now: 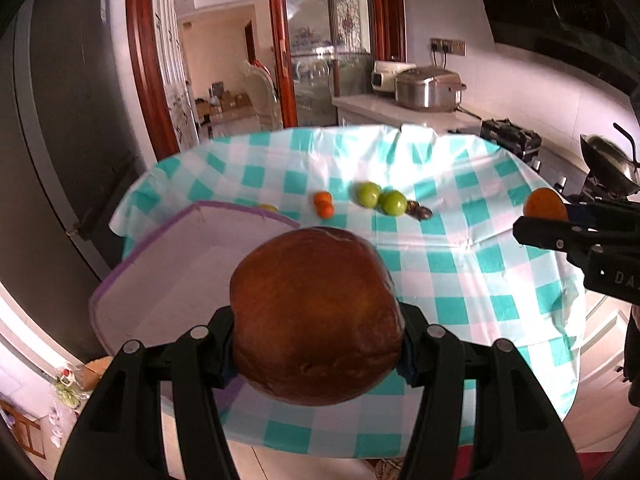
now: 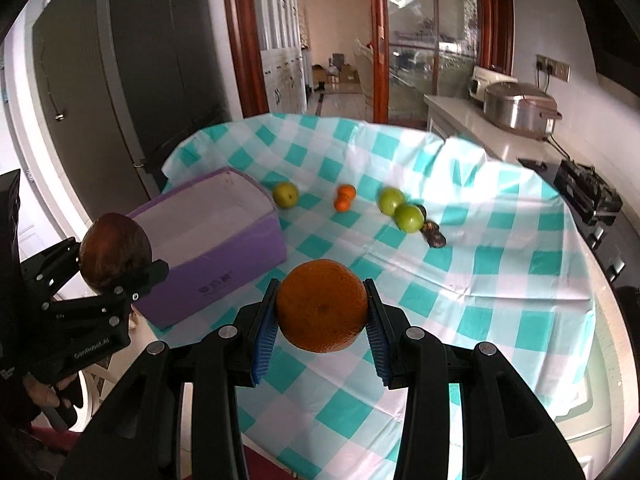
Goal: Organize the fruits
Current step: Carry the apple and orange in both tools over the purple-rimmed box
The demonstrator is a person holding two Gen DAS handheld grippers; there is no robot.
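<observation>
My left gripper point(image 1: 317, 334) is shut on a big red-brown round fruit point(image 1: 316, 304), held in the air over the near edge of the purple box point(image 1: 120, 280). The right wrist view shows this gripper point(image 2: 120, 268) and its fruit point(image 2: 114, 250) left of the box point(image 2: 224, 280). My right gripper point(image 2: 322, 320) is shut on an orange point(image 2: 322, 304) between its blue pads, above the checked tablecloth point(image 2: 480, 280). In the left wrist view it point(image 1: 548, 222) enters from the right with the orange point(image 1: 545, 203). The box's white inside shows nothing in it.
On the cloth beyond the box lie two green fruits point(image 2: 391, 199) point(image 2: 409, 218), two small oranges point(image 2: 344, 197), a yellow-green fruit point(image 2: 285, 195) by the box's far corner and a dark object point(image 2: 434, 236). A counter with a metal cooker point(image 2: 518, 110) stands at right.
</observation>
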